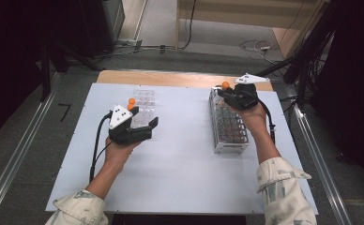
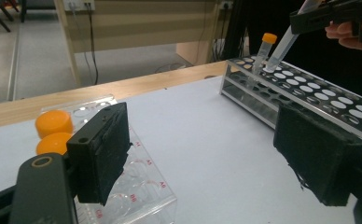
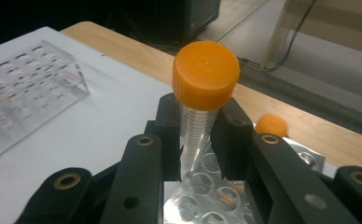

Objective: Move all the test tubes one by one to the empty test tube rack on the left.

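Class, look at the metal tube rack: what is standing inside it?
One orange-capped tube stands in the metal rack at its far end. The right gripper holds a second tube above it. Other holes look empty; lower levels are partly hidden.

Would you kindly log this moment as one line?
right gripper: shut on orange-capped tube above metal rack | left gripper: open, empty, by clear plate
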`<state>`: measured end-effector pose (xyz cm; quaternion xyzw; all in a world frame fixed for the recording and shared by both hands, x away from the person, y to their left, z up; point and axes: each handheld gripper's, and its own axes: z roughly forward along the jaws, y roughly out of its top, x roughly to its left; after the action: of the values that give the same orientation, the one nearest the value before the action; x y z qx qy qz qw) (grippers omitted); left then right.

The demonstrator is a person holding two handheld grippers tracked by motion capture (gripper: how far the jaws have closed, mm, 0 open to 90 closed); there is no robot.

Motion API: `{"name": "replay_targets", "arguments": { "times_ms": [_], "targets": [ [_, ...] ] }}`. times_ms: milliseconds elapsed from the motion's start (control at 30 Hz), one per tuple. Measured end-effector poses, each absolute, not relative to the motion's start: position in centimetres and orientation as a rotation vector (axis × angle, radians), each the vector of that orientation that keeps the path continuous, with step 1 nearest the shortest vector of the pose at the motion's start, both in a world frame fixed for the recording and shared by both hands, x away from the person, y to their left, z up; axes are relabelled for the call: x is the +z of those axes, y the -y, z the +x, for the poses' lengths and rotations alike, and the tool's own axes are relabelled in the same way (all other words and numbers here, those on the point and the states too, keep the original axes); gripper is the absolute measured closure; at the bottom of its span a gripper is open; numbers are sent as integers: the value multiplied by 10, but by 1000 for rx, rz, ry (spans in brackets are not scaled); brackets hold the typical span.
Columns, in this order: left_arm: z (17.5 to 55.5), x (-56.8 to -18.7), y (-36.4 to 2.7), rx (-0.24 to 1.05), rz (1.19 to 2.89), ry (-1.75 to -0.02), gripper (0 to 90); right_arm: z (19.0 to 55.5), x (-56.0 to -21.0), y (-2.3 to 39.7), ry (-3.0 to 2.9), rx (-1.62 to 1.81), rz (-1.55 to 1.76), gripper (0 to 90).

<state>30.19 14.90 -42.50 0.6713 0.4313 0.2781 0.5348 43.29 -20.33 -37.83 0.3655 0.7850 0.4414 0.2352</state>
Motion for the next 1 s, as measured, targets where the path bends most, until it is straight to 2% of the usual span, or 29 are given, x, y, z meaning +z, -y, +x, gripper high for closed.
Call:
{"name": "replay_targets", "arguments": {
  "times_ms": [500,833,1000],
  "targets": [
    [311,-412,-129,646,1582,-1003,191,395,-386,153,-2317,1262,810,714],
    [322,-412,-117,621,1604,-991,192,384,-403,119,-2412,1230,723,715],
    [330,-413,-107,625,1631,-978,226,384,-412,105,-2449,1205,717,715]
  ]
}}
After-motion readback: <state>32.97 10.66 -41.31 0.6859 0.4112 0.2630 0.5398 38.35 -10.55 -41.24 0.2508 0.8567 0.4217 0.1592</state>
